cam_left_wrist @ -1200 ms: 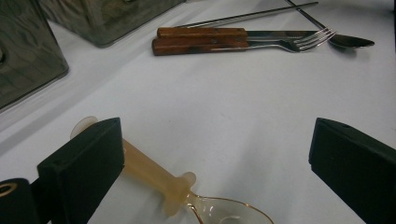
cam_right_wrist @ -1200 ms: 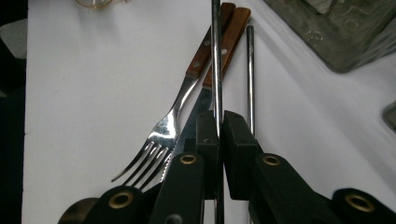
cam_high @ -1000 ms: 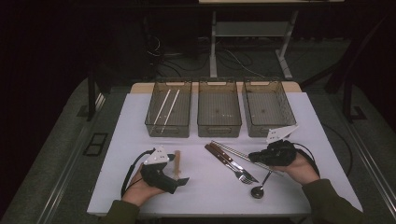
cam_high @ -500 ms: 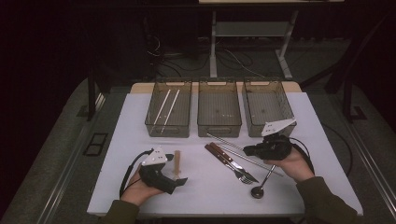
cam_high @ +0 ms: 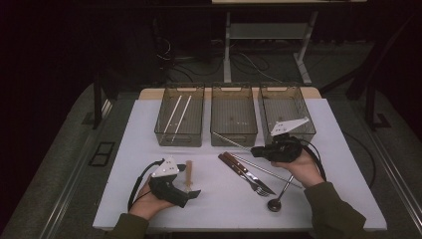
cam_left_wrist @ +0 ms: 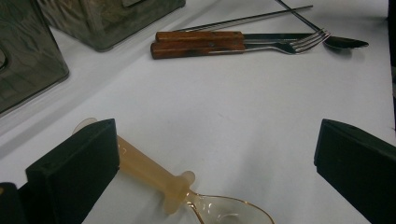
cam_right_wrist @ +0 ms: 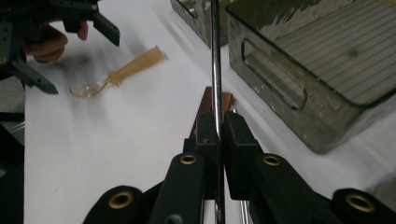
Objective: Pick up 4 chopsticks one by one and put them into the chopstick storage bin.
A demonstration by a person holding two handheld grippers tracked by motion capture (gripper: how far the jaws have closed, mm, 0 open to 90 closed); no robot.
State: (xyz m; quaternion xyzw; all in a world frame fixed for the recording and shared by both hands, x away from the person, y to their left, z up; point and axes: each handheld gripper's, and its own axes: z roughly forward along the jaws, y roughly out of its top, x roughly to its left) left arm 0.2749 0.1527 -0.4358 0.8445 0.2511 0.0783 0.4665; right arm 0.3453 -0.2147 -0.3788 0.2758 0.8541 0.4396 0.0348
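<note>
A metal chopstick (cam_right_wrist: 215,70) was held clamped in the right gripper (cam_high: 260,150) at centre-right (left gripper (cam_left_wrist: 210,154) spread open, idle), apparently for delivery into the middle bin (cam_high: 234,130), so alignment was needed next.

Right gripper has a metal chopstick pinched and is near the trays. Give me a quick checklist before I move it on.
1. Grip: right gripper shut on the thin silver metal chopstick: ok.
2. Chopstick clear of the table: its far end points up toward the trays; whether the near end has lifted off: cannot tell.
3. Second metal chopstick lies on the white table, not caught in the grip: ok.
4. Left transparent grey plastic tray already holds two white chopsticks; right for metal ones: cannot tell.
5. Left gripper open, astride the amber plastic spoon, away from the right gripper's path: ok.
</note>
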